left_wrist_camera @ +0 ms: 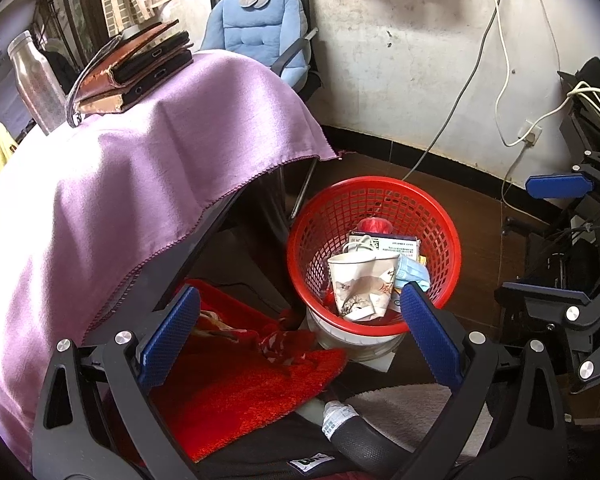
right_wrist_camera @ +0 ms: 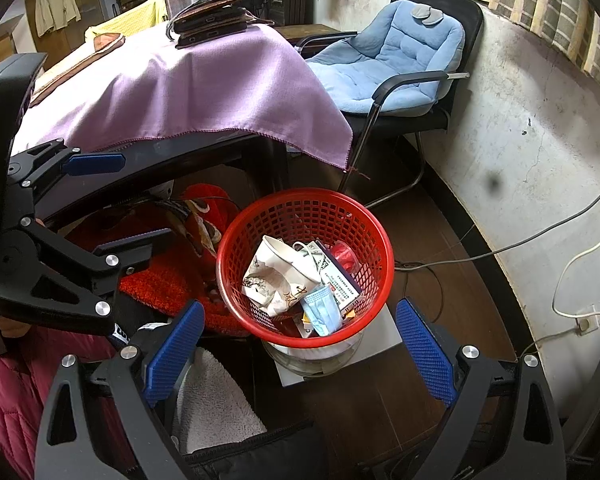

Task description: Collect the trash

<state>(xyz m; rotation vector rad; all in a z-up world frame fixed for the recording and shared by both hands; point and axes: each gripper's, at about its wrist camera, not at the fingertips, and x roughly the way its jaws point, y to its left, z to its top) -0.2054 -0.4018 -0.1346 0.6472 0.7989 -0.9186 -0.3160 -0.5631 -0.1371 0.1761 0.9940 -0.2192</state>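
Beside the draped table (right_wrist_camera: pixel 204 92), red basket (right_wrist_camera: pixel 236 240) of trash; both tools (left_wrist_camera: pixel 300 320) (right_wrist_camera: pixel 300 344) spread wide, empty.

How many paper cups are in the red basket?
1. A crumpled paper cup lies on top of the trash in the red basket, beside a blue face mask. More could be hidden underneath.

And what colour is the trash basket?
The basket is bright red, with a grid of holes; it shows best in the right wrist view.
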